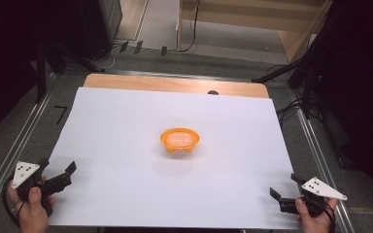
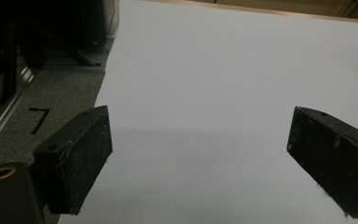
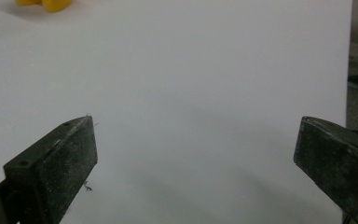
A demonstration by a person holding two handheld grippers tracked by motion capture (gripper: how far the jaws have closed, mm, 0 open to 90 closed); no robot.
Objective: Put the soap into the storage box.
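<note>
Overhead, the high view shows one orange bowl (image 1: 179, 140) at the middle of a white sheet (image 1: 126, 126) laid over the table, with one pale, rounded item (image 1: 178, 138) lying inside it. The left gripper (image 1: 64, 175) sits at the sheet's near left corner and the right gripper (image 1: 278, 196) at its near right edge, both well apart from the bowl, each held in one hand.

Next, the left gripper view has its two black jaws standing wide apart over bare white sheet (image 2: 205, 93), nothing between them.

Then the right gripper view: its jaws are likewise spread wide and empty, with the bowl's orange foot (image 3: 46, 4) far off at the top left.

Judging from this, the work stands at its start; the next move calls for a long reach inward to the bowl.
</note>
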